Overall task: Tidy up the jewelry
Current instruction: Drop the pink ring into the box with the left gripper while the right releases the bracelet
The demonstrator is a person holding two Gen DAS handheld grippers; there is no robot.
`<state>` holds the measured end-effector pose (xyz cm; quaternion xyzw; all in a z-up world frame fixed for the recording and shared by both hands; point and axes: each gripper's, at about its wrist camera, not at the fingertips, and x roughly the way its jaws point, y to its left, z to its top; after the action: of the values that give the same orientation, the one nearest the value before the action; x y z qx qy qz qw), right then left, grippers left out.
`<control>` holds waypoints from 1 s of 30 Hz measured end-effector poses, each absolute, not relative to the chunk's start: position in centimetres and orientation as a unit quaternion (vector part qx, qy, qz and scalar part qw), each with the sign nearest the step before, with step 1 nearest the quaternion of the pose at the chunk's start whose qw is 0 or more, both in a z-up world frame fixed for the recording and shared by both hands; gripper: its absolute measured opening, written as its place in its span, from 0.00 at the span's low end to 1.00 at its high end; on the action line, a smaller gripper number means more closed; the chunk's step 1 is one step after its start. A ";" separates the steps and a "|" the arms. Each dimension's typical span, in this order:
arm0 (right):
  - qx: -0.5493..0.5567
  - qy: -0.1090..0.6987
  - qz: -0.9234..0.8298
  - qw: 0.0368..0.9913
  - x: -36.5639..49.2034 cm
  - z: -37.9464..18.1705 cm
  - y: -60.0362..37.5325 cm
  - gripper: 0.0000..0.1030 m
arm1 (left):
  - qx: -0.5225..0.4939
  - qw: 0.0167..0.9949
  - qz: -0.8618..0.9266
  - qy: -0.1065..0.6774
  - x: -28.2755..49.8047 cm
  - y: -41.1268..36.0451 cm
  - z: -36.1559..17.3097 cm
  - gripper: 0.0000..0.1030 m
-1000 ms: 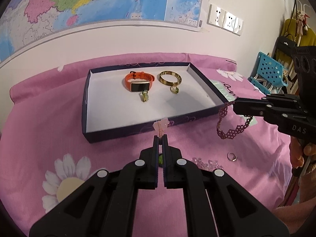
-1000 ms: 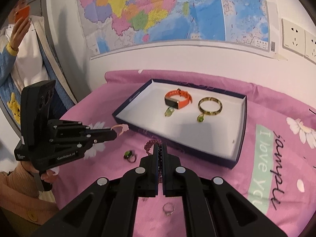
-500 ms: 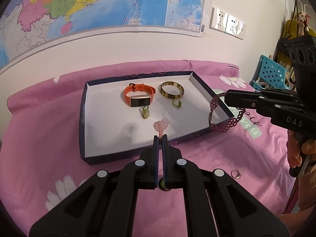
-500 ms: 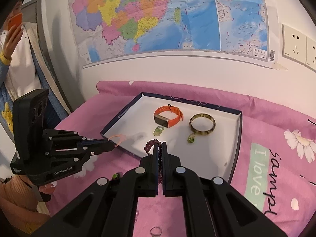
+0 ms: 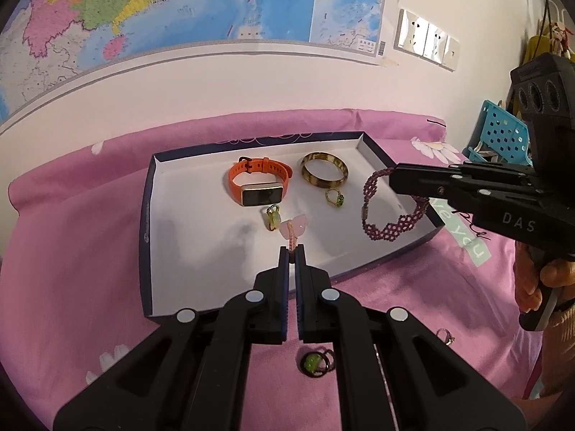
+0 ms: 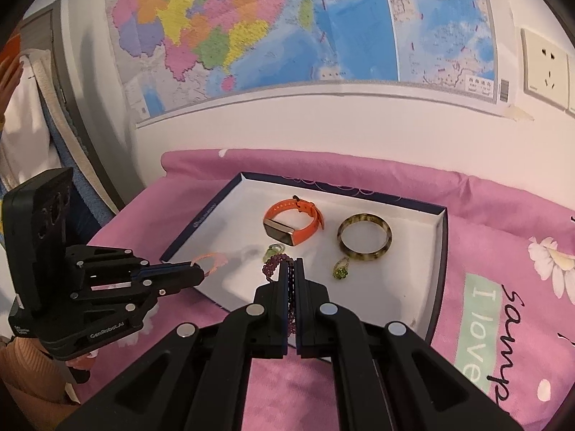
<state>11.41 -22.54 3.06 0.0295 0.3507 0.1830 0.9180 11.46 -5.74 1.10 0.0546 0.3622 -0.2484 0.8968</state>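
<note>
A dark blue tray with a white floor (image 5: 187, 222) (image 6: 230, 215) lies on the pink bedspread. In it are an orange smart band (image 5: 259, 184) (image 6: 293, 224), a brown bangle (image 5: 324, 170) (image 6: 364, 237) and two green-stone pieces (image 5: 272, 216) (image 5: 335, 198). My left gripper (image 5: 292, 250) (image 6: 201, 273) is shut on a pink butterfly bracelet (image 5: 294, 228) (image 6: 212, 260), held above the tray's front part. My right gripper (image 6: 294, 264) (image 5: 391, 179) is shut on a purple beaded bracelet (image 5: 388, 212) (image 6: 276, 265) that hangs over the tray's right side.
A green-stone ring (image 5: 316, 362) and a small silver ring (image 5: 445, 336) lie on the bedspread in front of the tray. A map and wall sockets (image 5: 427, 41) are on the wall behind. A blue basket (image 5: 499, 136) stands at the right.
Both grippers have moved forward from the bedspread to over the tray, each carrying its bracelet. The rings on the bedspread now lie behind the fingertips.
</note>
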 end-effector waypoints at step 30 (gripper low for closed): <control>0.058 0.424 0.121 0.896 17.3 -3.3 -24.8 0.07 | 0.050 0.870 -0.230 0.434 16.7 -6.7 -3.5 0.09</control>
<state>17.27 -24.79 -3.30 0.0576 0.4240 0.1209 0.8957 16.72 -6.73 -3.54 0.0500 0.4338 -0.2304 0.8696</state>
